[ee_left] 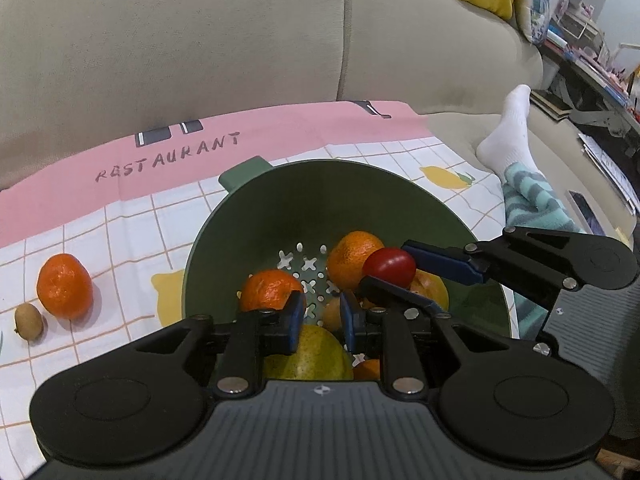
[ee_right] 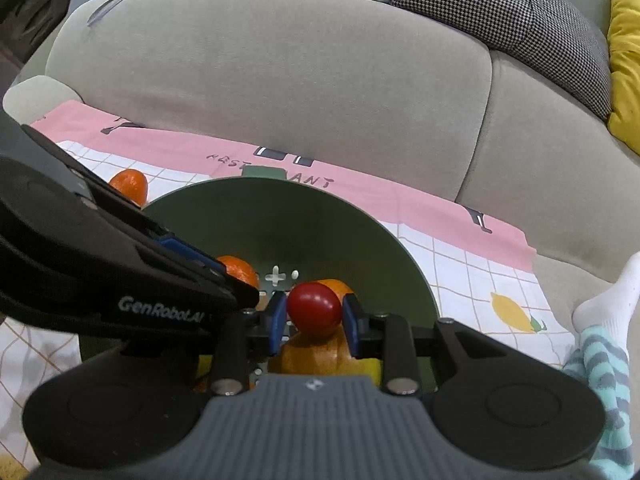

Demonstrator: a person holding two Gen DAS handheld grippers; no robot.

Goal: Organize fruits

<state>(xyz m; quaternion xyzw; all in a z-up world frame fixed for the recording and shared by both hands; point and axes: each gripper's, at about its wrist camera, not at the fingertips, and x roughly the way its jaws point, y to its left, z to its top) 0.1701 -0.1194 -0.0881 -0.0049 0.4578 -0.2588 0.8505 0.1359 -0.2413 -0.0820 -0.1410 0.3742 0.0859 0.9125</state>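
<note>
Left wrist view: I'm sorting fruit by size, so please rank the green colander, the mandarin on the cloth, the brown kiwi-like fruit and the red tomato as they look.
1. Green colander
2. Mandarin on the cloth
3. Red tomato, though held nearer the camera, so unsure
4. Brown kiwi-like fruit

Colander (ee_left: 256, 216) on cloth (ee_left: 120, 216), sofa back (ee_left: 200, 40) behind; mandarins (ee_left: 354, 258), pear (ee_left: 308, 354) in colander; tomato (ee_left: 389, 267) above them, between right gripper's (ee_left: 394, 274) jaws; loose mandarin (ee_left: 64, 286) left of colander, kiwi (ee_left: 28, 321) just left of it; foot (ee_left: 510, 132) far right.
</note>
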